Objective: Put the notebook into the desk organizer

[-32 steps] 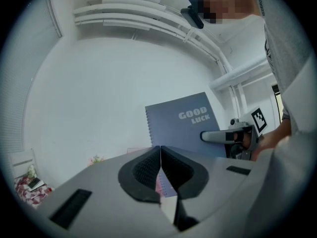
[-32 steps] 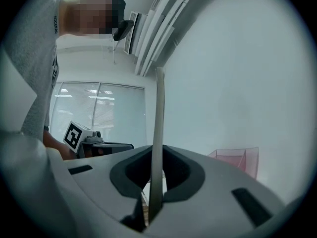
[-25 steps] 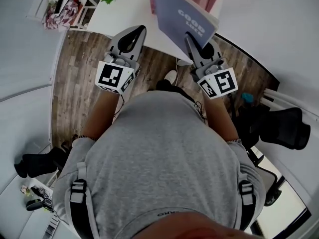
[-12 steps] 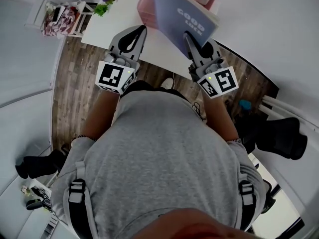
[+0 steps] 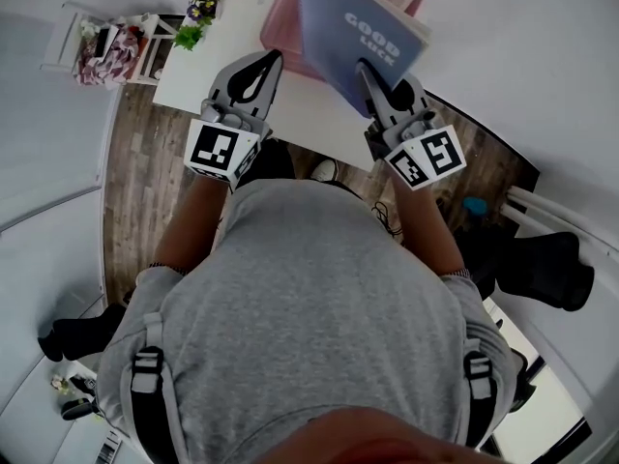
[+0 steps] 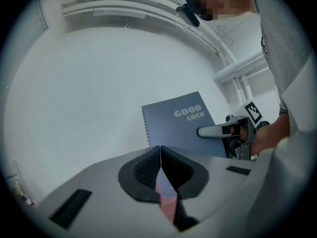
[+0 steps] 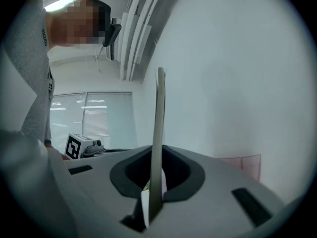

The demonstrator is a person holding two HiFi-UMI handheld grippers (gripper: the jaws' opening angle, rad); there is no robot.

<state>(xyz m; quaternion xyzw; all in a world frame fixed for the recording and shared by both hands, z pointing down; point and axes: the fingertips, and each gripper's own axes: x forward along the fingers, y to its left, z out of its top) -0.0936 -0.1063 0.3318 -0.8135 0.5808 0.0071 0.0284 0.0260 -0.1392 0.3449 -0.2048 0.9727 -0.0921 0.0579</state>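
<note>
One notebook (image 5: pixel 353 27) has neared the one organizer (image 5: pixel 282 29).

A grey T-shirt (image 5: pixel 309 298) is worn, crossed by black straps (image 5: pixel 147 399) with grey buckles (image 5: pixel 145 361). The left gripper (image 5: pixel 277 56) and right gripper (image 5: pixel 364 66) are shelled in grey, padded in black, each topped by a white cube (image 5: pixel 221 150) of black square markers.

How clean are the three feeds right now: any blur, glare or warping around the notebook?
Head view: sharp and evenly lit, the notebook print legible, but the fisheye bows the floor edges. Left gripper view: dim, with a dark round vignette, cover print readable. Right gripper view: the notebook shows edge-on and slightly soft; the ceiling light strip is blown out at top left.
</note>
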